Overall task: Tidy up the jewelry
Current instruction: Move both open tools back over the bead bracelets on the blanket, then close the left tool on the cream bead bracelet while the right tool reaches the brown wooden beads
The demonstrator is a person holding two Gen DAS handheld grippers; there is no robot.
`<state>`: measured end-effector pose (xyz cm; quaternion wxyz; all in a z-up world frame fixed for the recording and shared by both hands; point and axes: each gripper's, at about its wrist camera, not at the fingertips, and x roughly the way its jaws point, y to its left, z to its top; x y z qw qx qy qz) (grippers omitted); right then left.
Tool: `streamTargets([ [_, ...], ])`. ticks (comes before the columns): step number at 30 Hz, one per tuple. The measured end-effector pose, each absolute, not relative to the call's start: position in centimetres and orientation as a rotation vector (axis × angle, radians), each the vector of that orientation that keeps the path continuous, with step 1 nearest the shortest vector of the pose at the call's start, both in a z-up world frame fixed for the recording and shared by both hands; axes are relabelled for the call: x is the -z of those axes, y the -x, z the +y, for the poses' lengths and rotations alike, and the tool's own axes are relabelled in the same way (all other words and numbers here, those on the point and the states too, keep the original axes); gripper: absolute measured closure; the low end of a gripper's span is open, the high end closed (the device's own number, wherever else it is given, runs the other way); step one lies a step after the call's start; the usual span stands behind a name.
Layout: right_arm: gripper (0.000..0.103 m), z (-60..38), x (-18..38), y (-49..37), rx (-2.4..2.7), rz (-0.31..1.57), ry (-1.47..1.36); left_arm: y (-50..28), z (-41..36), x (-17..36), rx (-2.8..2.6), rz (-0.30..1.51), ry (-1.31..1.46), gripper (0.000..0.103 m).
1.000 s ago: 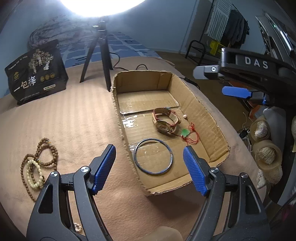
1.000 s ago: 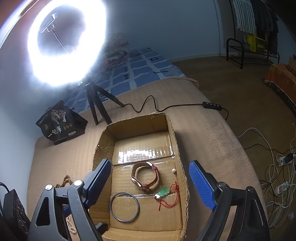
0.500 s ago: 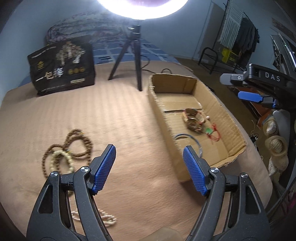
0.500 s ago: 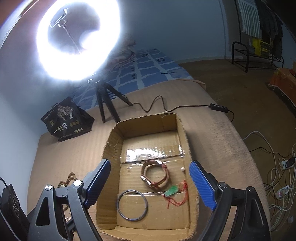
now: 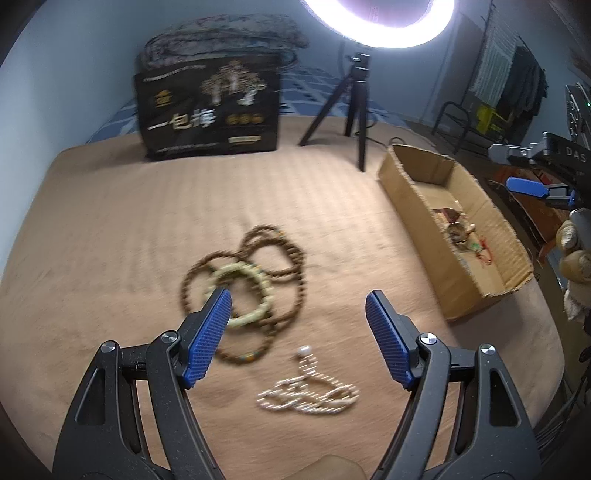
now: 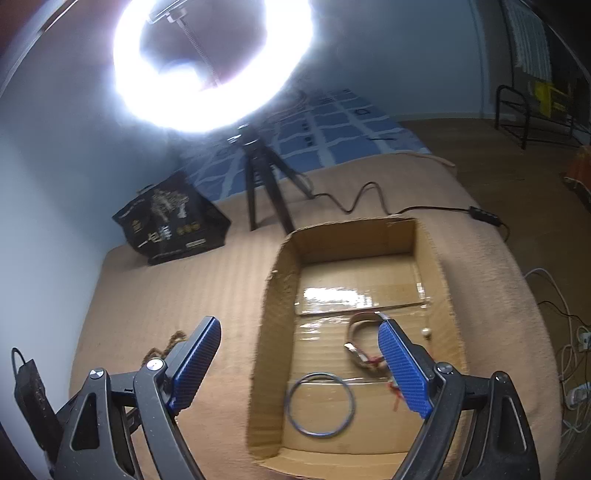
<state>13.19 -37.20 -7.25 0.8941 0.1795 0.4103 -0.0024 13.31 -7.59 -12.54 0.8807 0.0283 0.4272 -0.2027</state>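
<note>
Seen from the left wrist: left hand-held gripper (image 5: 298, 304) spread wide, nothing between its blue pads, tilted down over the tan blanket (image 5: 110, 229) of a bed. Landmark: the cardboard box (image 5: 413, 206), open-topped, lying on the blanket. Well to the left of the box, a tangle of brown bead strands (image 5: 284, 254) with a pale green bead bracelet (image 5: 258, 288) lying on top of it; left fingertip (image 5: 214, 317) in front of that pile, contact impossible to judge. Nearer the camera than the box and to its left, a coiled white pearl strand (image 5: 310, 397), apart from the brown pile. Behind the box, a black tripod (image 5: 354, 107) under a glowing ring light (image 5: 380, 33); further left of the box, a black printed bag (image 5: 207, 107) standing upright.

Seen from the right wrist: right hand-held gripper (image 6: 299, 363) also wide open, empty, poised above the near left part of the box (image 6: 266, 332). Inside the box, near its front wall, a dark thin bangle (image 6: 319, 404) lying flat; behind the bangle, toward the right wall, a brown-strapped watch (image 6: 360, 339), partly hidden by the right fingertip (image 6: 400, 369); a red cord (image 6: 394, 393) poking out beside that pad; a small white bead (image 6: 427, 332) close to the right wall. Left of the box, a bit of the brown beads (image 6: 177, 338) showing past the left pad.
</note>
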Motion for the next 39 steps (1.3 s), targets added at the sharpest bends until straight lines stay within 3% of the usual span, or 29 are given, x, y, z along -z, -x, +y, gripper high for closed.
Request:
streamTargets([
  [10,0.018,-32.9,7.7,-14.1,-0.090,0.884,-0.333,-13.6,-4.9,14.3,0.397,0.922,-0.042,0.026],
  [18,0.032,-29.5,8.8,-15.0,-0.164,0.937,-0.307,-14.3,-6.2,15.7,0.416,0.955,-0.059,0.051],
  [21,0.041,-28.2,9.4,-15.4,-0.191,0.962,-0.290,-14.8,-6.5,16.3,0.409,0.966,-0.062,0.055],
  [23,0.042,-27.5,9.7,-15.7,-0.200,0.974,-0.281,-15.1,-6.6,16.6,0.407,0.979,-0.057,0.060],
  [27,0.049,-26.1,10.5,-16.2,-0.216,0.998,-0.262,-15.8,-6.9,17.0,0.400,0.986,-0.051,0.060],
  [39,0.054,-24.1,11.9,-17.4,-0.215,1.029,-0.249,-17.3,-7.9,18.3,0.390,1.019,-0.073,0.077],
])
